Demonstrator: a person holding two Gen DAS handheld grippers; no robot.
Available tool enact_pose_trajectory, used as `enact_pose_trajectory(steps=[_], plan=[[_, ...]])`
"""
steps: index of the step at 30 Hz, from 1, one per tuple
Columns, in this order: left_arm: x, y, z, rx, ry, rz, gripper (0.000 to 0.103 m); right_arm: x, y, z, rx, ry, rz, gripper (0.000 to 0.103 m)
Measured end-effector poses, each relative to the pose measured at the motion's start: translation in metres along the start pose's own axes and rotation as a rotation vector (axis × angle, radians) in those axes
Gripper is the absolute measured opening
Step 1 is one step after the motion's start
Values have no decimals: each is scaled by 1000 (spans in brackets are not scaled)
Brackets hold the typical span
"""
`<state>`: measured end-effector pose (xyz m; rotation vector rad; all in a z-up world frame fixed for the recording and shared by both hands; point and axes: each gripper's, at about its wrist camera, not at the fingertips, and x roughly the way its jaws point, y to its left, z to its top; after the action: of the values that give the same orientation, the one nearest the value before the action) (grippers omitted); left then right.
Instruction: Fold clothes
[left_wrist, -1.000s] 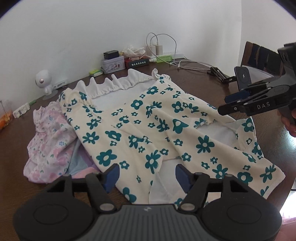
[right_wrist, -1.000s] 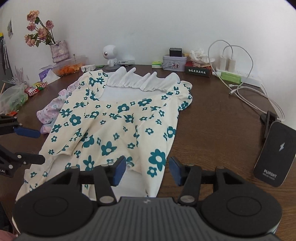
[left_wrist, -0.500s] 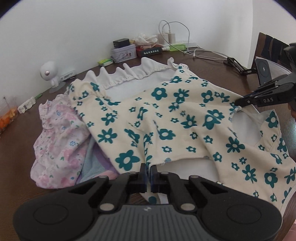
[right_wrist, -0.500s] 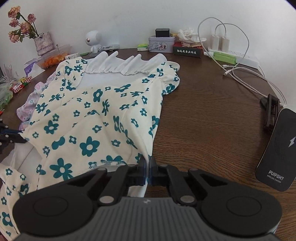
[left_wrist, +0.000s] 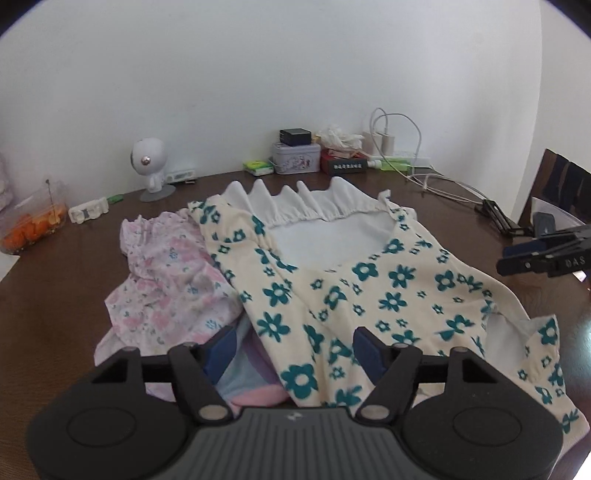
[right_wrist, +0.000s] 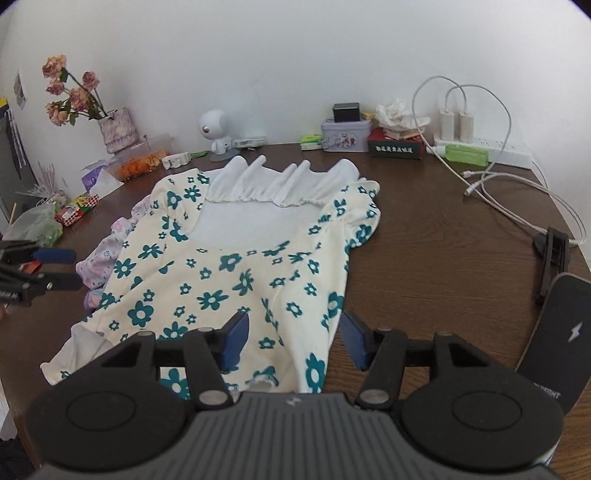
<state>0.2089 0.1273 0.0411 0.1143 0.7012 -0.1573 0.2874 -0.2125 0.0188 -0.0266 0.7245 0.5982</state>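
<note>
A cream garment with teal flowers (left_wrist: 369, 291) (right_wrist: 229, 273) lies spread on the dark wooden table (right_wrist: 443, 258), its white ruffled edge (left_wrist: 314, 206) at the far side. A pink floral garment (left_wrist: 166, 280) sits bunched under its left side. My left gripper (left_wrist: 293, 347) hovers over the garment's near left part, jaws opening; cloth lies below them and the pads do not press it. My right gripper (right_wrist: 295, 341) hovers over the near right edge, jaws also opening, with nothing pinched. Each gripper shows at the edge of the other's view: right gripper (left_wrist: 535, 258), left gripper (right_wrist: 40, 269).
Along the wall stand a white robot figurine (right_wrist: 218, 133), a tin box (right_wrist: 345, 134), a power strip with chargers (right_wrist: 480, 147) and trailing cables (right_wrist: 517, 199). A black clip stand (right_wrist: 552, 258) and wireless charger (right_wrist: 554, 339) are at the right, a flower vase (right_wrist: 116, 129) and snack bags at the left.
Half a second ago both grippers were shut on the garment's near edge. Both have since let go and stand open, and the cloth lies settled on the table.
</note>
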Motion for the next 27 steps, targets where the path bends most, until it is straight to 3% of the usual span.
enact_pose_trajectory(steps=[1,5,7,9,11,14,19,27], plan=[[6,5,2,17,7,19,40,7,9,2,-40,6,-9,56],[28,23,3,124,38,84,39,37,42,10,-180,32,-47,57],[38,23,0,225,67,112,45,57,52,17,-222,45,-54,57],[50,21,-1,298,96,120,66,76,59,27,-238,63,-48,60],[64,22,0,340,113,94,67,91,63,33,-246,78,-37,60],[87,22,7,347,126,76,67,111,65,37,-239,113,-47,60],[110,36,15,262,143,93,40,117,58,30,-202,153,-28,59],[122,68,14,124,129,237,40,82,41,6,-161,164,-64,59]])
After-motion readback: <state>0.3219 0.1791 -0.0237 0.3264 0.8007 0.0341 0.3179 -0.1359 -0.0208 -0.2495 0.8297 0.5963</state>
